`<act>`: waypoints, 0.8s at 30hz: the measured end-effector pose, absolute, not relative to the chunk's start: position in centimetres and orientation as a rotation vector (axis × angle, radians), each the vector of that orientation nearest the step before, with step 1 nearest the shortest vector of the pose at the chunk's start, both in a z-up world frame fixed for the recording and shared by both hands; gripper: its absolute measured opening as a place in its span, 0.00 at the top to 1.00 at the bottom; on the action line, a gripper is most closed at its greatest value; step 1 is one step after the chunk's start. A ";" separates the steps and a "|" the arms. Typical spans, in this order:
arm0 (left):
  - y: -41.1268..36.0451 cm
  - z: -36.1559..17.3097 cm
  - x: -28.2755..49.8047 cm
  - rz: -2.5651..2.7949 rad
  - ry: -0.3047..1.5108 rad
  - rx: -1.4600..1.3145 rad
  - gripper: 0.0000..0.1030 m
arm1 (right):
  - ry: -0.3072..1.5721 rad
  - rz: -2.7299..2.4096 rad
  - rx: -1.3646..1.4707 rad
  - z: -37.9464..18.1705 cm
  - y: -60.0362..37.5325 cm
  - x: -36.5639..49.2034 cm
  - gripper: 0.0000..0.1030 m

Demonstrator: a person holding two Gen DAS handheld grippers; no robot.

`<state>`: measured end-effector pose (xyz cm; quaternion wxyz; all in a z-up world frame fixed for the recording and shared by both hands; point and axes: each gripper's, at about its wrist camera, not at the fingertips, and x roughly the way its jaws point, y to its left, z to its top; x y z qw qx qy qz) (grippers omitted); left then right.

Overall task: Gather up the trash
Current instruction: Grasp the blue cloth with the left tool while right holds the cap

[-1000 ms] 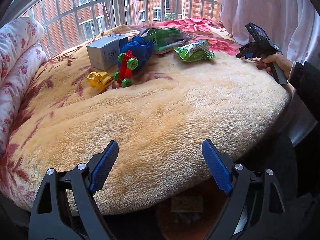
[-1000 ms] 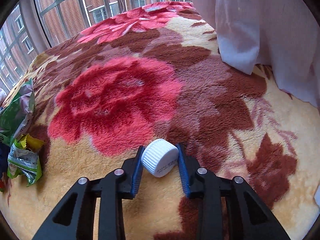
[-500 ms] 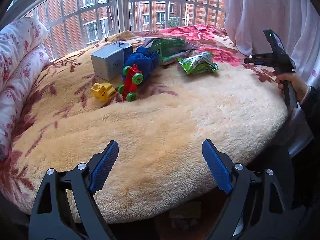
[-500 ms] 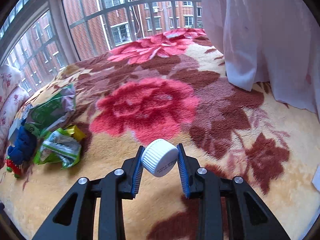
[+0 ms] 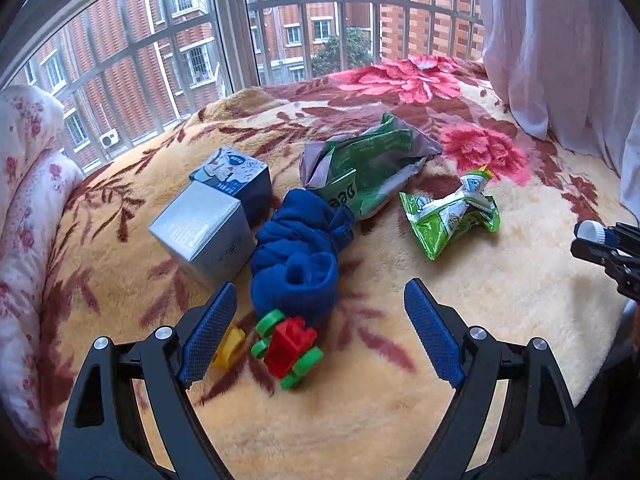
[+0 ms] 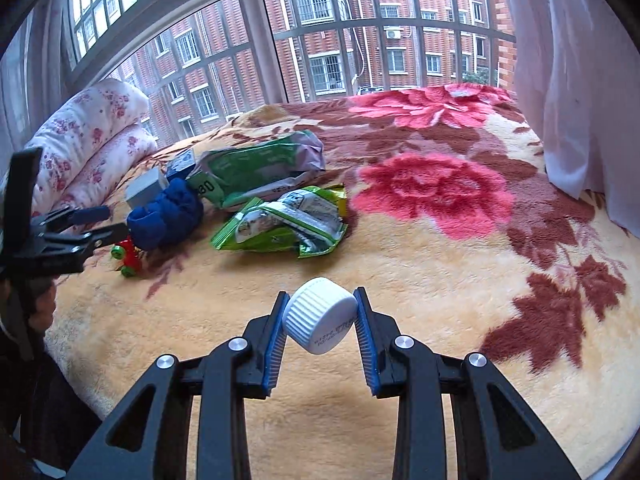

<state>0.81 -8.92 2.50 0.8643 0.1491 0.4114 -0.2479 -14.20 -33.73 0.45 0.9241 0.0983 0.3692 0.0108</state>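
Note:
My right gripper [image 6: 320,295] is shut on a white ribbed bottle cap [image 6: 320,320], held above the plush floral blanket [image 6: 400,280]. From the left wrist view the cap [image 5: 592,231] and right gripper [image 5: 600,240] show at the right edge. A crumpled small green wrapper [image 5: 452,216] [image 6: 288,220] lies on the blanket, with a larger green-and-grey bag [image 5: 368,168] [image 6: 260,168] behind it. My left gripper [image 5: 319,285] is open over a red-and-green toy [image 5: 288,346] and the near end of a blue cloth [image 5: 300,256], holding nothing. It appears at the left of the right wrist view [image 6: 100,224].
A grey box [image 5: 204,232] and a blue box [image 5: 236,176] stand left of the cloth. A yellow toy [image 5: 230,344] sits by my left finger. Rolled floral bedding [image 5: 24,200] lines the left side, a white curtain [image 5: 560,40] the right, barred windows behind.
My left gripper has moved forward over the bed to the toys and blue cloth. My right gripper has lifted and swung left with the cap, now facing the wrappers.

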 end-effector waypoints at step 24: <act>-11.7 2.6 5.4 -0.467 0.977 0.411 0.51 | 0.721 0.050 0.232 0.1 -32.9 -15.9 0.68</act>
